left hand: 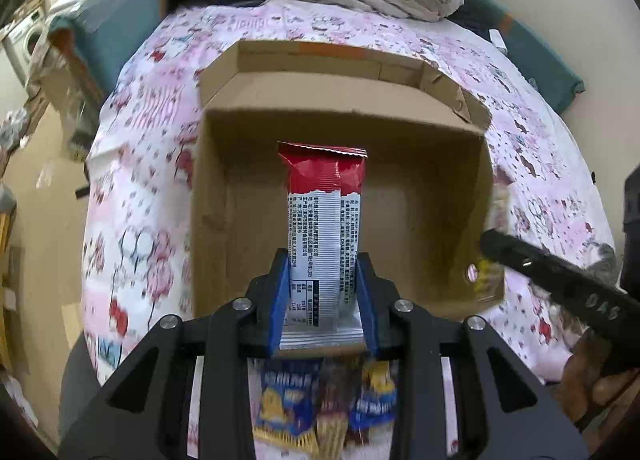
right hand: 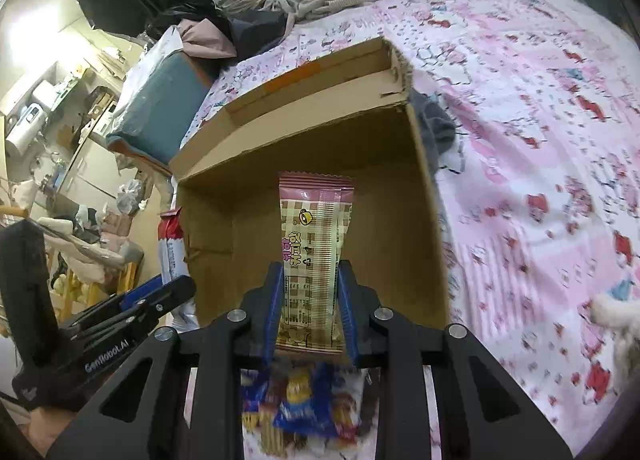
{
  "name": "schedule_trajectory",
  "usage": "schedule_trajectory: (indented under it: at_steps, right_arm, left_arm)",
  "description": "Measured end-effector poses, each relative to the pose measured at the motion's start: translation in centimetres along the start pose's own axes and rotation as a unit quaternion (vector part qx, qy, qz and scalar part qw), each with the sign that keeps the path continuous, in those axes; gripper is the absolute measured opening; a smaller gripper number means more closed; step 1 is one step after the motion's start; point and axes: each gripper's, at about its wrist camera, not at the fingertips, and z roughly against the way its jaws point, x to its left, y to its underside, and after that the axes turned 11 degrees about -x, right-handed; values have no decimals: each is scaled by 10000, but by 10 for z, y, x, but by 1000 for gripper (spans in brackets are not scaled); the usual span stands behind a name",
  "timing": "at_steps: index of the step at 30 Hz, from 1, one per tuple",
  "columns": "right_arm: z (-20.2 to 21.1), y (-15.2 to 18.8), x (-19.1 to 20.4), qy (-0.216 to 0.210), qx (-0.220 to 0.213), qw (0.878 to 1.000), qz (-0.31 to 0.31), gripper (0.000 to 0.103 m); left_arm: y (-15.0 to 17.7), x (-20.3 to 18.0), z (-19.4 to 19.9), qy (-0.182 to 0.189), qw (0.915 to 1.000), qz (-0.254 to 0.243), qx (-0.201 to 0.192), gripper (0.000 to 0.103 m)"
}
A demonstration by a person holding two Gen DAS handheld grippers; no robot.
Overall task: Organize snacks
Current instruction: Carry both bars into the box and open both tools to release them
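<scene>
Lying nearest, one blurred pile of blue and yellow snack packets (left hand: 324, 408) rests on the pink patterned bedspread (left hand: 152, 187). Two grippers follow: the left gripper (left hand: 324, 280) has its jaws clamped on one red-and-white foil snack packet (left hand: 324, 211); the right gripper (right hand: 310, 296) has its jaws clamped on one pink checked snack packet (right hand: 314, 244). Beyond them stands one open brown cardboard box (left hand: 420, 187), both packets held over it.
</scene>
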Motion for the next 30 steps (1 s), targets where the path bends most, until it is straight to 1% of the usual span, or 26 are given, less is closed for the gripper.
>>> schedule_trajectory:
  at_steps: [3, 6, 10, 13, 18, 19, 21, 28, 29, 30]
  right_arm:
    - [-25, -2, -1, 59, 93, 9999, 56, 28]
    - [-40, 2, 0, 121, 207, 9996, 178, 28]
    - [-52, 5, -1, 84, 373, 9993, 38, 28]
    - [-61, 7, -2, 150, 467, 9988, 26, 28]
    - [-69, 9, -6, 242, 629, 9977, -38, 28]
    - [-69, 9, -7, 314, 627, 9975, -23, 28]
    - [-68, 9, -6, 309, 624, 9976, -9, 28]
    - [-64, 7, -9, 270, 569, 9980, -68, 29]
    - [-64, 7, -9, 274, 575, 9979, -83, 29]
    - [-64, 7, -9, 303, 570, 9979, -66, 30]
  left_arm:
    - [-8, -2, -20, -88, 9999, -54, 32, 28]
    - [-12, 1, -34, -215, 9997, -70, 43, 28]
    - [-10, 4, -50, -321, 9993, -140, 93, 28]
    - [-6, 6, -61, -368, 9990, -162, 172, 28]
    - [-1, 6, -74, -355, 9988, -119, 314, 28]
    - [0, 6, -75, -403, 9987, -121, 301, 28]
    - [0, 3, -76, -440, 9985, -167, 269, 28]
    - [3, -4, -79, -337, 9984, -249, 370, 29]
    - [3, -5, -80, -323, 9984, -258, 380, 29]
    - [4, -6, -81, -301, 9984, -253, 407, 33]
